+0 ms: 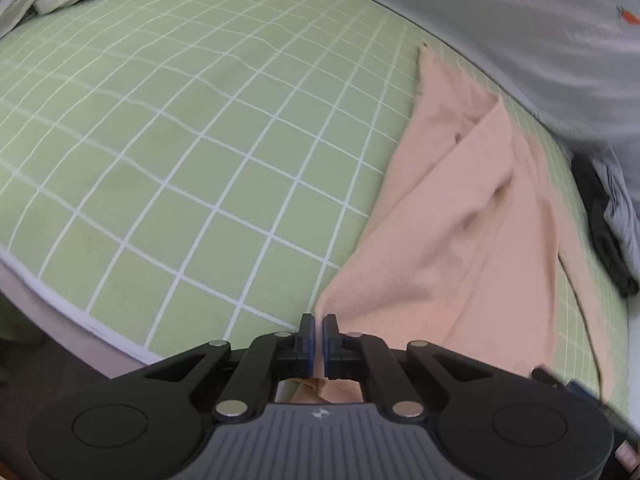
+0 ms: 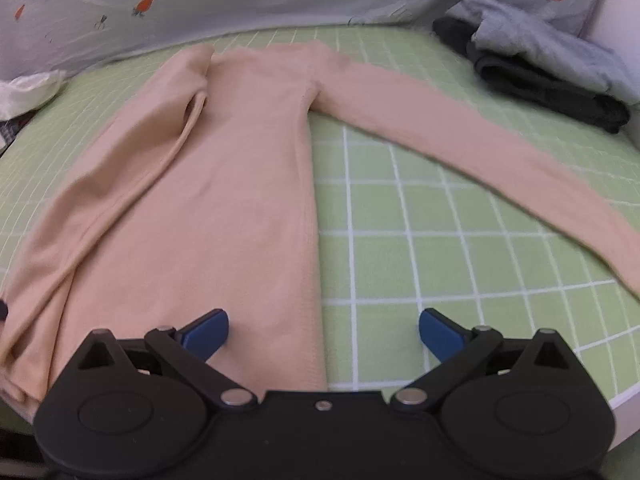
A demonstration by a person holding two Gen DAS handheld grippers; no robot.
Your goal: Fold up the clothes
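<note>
A peach long-sleeved top (image 2: 240, 184) lies on the green checked bed cover (image 2: 420, 240), its body lengthwise toward me and one sleeve (image 2: 480, 152) stretched out to the right. Its left side is folded over the body. My left gripper (image 1: 319, 326) is shut on an edge of the peach top (image 1: 460, 220), which is pinched between the blue pads and runs away to the right. My right gripper (image 2: 324, 330) is open, hovering over the top's near hem, its left pad above the fabric and its right pad above the bare cover.
A dark garment (image 2: 552, 88) and a grey-blue one (image 2: 540, 44) lie piled at the far right of the bed. A pale carrot-print blanket (image 2: 200, 4) runs along the far side. White cloth (image 2: 28, 88) sits at the far left. The bed's near edge (image 1: 80, 316) shows in the left wrist view.
</note>
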